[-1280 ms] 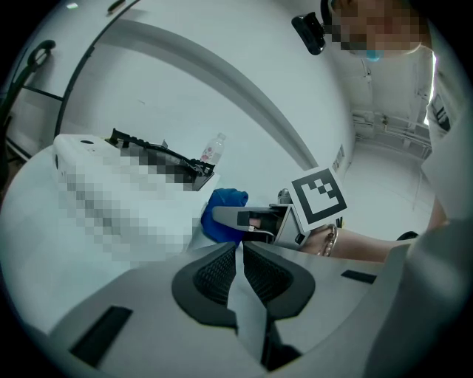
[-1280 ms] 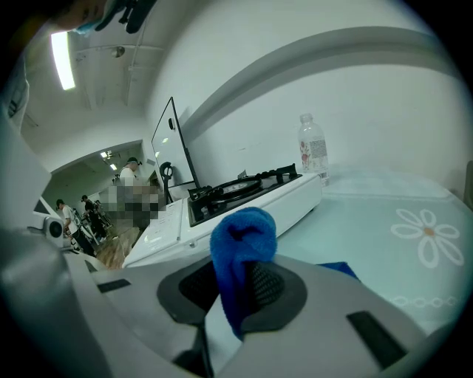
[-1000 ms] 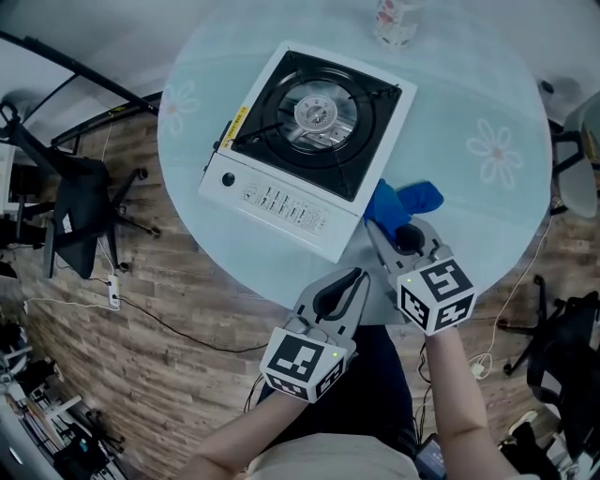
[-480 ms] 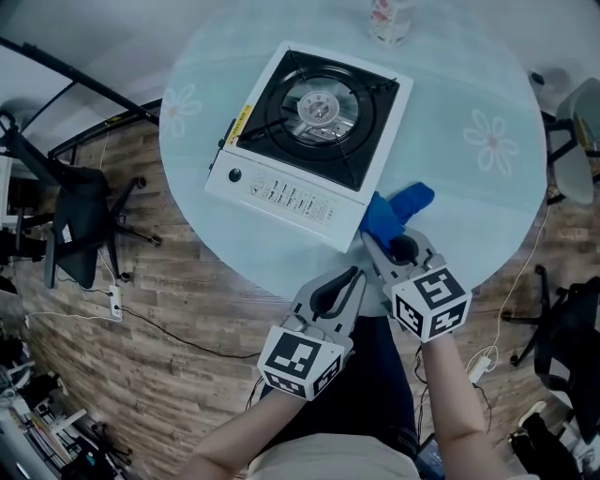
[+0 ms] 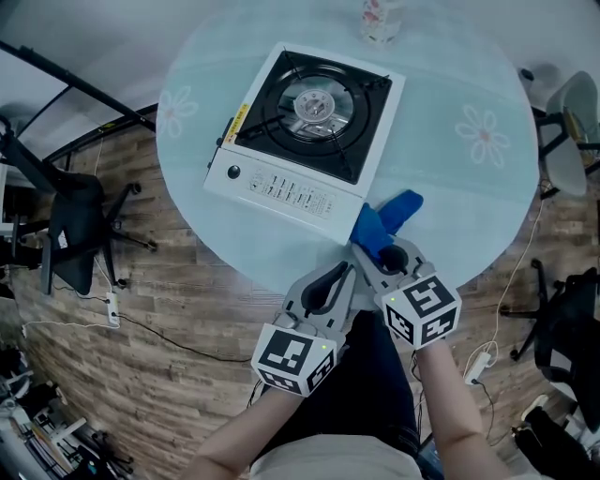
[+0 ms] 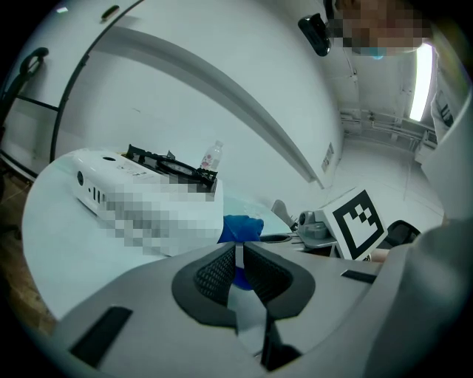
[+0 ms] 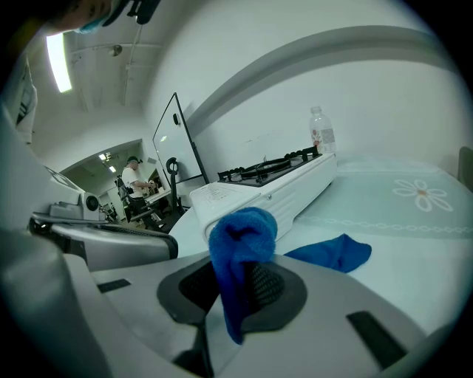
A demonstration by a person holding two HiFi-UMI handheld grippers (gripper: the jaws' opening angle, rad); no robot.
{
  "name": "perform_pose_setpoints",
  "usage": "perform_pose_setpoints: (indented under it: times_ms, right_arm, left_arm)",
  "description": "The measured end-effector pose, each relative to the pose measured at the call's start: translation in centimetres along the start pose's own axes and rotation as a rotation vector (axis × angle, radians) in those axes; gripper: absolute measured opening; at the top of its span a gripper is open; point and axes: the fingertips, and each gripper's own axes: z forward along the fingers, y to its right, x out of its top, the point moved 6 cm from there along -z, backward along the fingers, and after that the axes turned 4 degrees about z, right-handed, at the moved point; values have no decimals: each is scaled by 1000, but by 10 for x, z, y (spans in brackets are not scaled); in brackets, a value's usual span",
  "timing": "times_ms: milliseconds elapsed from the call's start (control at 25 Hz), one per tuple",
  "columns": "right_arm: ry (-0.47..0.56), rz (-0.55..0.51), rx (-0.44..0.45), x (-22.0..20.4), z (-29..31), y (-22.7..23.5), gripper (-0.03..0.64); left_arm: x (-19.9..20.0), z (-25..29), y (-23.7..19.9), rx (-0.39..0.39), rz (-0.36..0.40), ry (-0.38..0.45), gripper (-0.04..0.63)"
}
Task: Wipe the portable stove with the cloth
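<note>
- Right gripper [image 7: 236, 286] — jaws clamped on a bunched end of the blue cloth [image 7: 241, 235]; the cloth's other end lies on the round table [image 5: 450, 187].
- The cloth sits just beside the portable stove [image 5: 305, 127], at its 4 o'clock corner.
- Left gripper [image 6: 238, 269] — jaws pressed together, nothing between them, near the table's 6 o'clock edge.

bright ceiling strip light; fisheye-warped, darkened edges.

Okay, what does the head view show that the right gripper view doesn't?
Only the head view: the wooden floor, a black chair, and the stove from above, burner and all. Only the right gripper view: the cloth pinched in the right gripper, its other end lying on the table, and a person far back. Both: stove, cloth, table and bottle.
</note>
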Motion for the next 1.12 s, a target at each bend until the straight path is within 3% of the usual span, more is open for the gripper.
perform_pose_setpoints:
  times_ms: [840, 1120]
  right_arm:
    - [26, -1, 11, -2, -15, -33, 73]
    - [67, -1, 52, 7, -28, -30, 72]
  left_arm:
    - [9, -23, 1, 6, 4, 42, 49]
    - [16, -24, 1, 7, -3, 44, 49]
